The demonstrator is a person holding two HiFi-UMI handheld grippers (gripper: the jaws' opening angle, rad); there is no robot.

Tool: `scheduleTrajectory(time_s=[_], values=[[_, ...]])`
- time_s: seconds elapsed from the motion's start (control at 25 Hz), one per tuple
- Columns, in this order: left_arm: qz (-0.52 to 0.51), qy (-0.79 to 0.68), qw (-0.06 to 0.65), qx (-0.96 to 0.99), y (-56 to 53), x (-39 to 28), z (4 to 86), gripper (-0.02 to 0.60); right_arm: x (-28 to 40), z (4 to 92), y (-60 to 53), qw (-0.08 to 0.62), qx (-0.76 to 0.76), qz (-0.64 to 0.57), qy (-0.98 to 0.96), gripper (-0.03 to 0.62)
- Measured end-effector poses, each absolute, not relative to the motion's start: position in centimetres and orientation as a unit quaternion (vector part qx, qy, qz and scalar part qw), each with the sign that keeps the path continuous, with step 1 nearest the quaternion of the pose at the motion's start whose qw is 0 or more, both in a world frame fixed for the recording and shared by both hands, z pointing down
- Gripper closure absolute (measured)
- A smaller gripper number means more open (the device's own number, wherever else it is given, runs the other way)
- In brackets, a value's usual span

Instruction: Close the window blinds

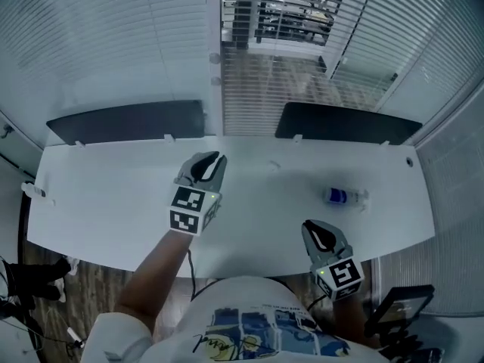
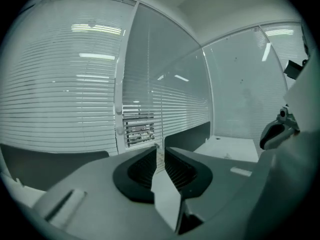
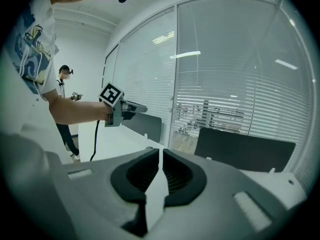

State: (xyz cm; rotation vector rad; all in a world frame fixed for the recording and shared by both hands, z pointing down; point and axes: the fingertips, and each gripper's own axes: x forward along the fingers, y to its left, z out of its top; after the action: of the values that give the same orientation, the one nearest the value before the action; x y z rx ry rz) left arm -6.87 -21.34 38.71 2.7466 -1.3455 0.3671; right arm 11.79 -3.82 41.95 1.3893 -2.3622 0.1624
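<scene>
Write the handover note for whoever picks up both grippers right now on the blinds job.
Left gripper: jaws slightly apart, empty, over the white desk, pointing at the window.
Right gripper: jaws together, empty, near the desk's front edge.
Blinds: all lowered; the centre blind is see-through in its lower part, the left blind looks closed.
Done: nothing confirmable; neither gripper touches a blind.
Left: close the centre blind's slats; its control isn't clearly visible.
</scene>
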Motion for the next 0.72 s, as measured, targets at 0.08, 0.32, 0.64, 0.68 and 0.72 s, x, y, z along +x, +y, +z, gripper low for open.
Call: scheduleTrajectory(time_s=[0.08, 0.32, 0.64, 0.68, 0.72], values=[[0.116, -0.449, 0.032, 0.885, -23.6, -7.1, 38.3, 0.521, 12.2, 42.1, -4.5, 0.201, 0.496, 0.060, -0.843, 0.582], [0.105, -0.489, 0.041, 0.865, -29.0, -7.6, 37.6, 0.515, 12.8, 42.8, -5.2, 0.198, 0.491, 0.068, -0.846, 0.582], [0.106, -0.525, 0.060, 0.842, -35.1, -8.4, 37.5, 0.505, 13.8, 43.8, -5.5, 0.202, 0.488, 0.085, -0.845, 0.582], [0.107, -0.530, 0.064, 0.839, -35.9, -8.4, 37.8, 0.505, 14.2, 44.1, -5.8, 0.203, 0.488, 0.086, -0.845, 0.582], [0.108, -0.534, 0.068, 0.836, -36.7, -8.3, 38.0, 0.505, 14.7, 44.5, -5.9, 0.205, 0.488, 0.088, -0.844, 0.582]])
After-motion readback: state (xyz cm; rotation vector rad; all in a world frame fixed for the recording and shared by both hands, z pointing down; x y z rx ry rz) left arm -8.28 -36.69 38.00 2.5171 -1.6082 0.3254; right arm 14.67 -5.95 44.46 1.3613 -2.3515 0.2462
